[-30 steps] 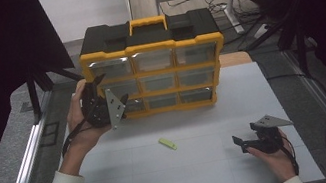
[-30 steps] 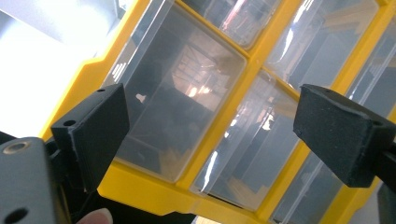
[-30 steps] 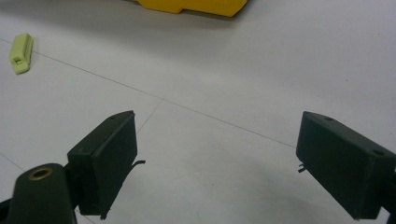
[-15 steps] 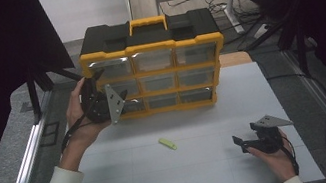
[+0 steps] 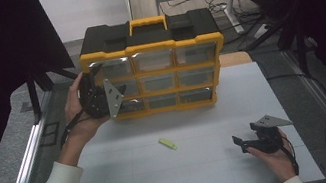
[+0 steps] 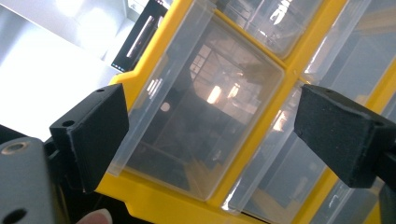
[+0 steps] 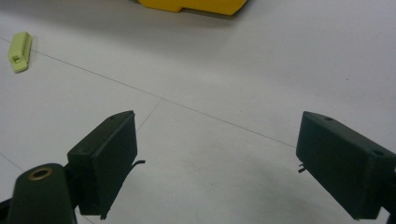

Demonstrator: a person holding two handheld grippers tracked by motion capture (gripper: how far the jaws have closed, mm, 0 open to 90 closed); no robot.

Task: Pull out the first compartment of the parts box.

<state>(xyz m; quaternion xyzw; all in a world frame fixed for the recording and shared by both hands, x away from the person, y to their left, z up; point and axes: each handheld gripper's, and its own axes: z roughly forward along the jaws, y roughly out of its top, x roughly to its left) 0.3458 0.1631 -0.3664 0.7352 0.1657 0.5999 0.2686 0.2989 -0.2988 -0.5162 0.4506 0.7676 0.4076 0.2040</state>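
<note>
A yellow and black organizer point(image 5: 149, 38) with clear drawers stands at the back of the table. A hand holds my left gripper point(image 5: 112, 87) against its left column of drawers. In the left gripper view the left gripper point(image 6: 215, 126) is open, and a clear drawer front point(image 6: 201, 107) lies between its jaws; whether they touch it I cannot tell. My right gripper point(image 5: 240, 144) rests low at the front right of the table. It stands open over bare table in the right gripper view point(image 7: 224, 158). A small yellow-green piece point(image 5: 167, 143) point(image 7: 19, 51) lies loose between organizer and right gripper.
The white table point(image 5: 206, 175) has open room in front of the organizer. A metal rail point(image 5: 26, 161) runs along its left side. Cables point(image 5: 324, 93) trail on the floor to the right. The organizer's yellow base point(image 7: 196, 5) shows at the top of the right gripper view.
My left gripper has edged slightly upward along the organizer's left drawers. The right gripper and the yellow-green piece have not moved.
</note>
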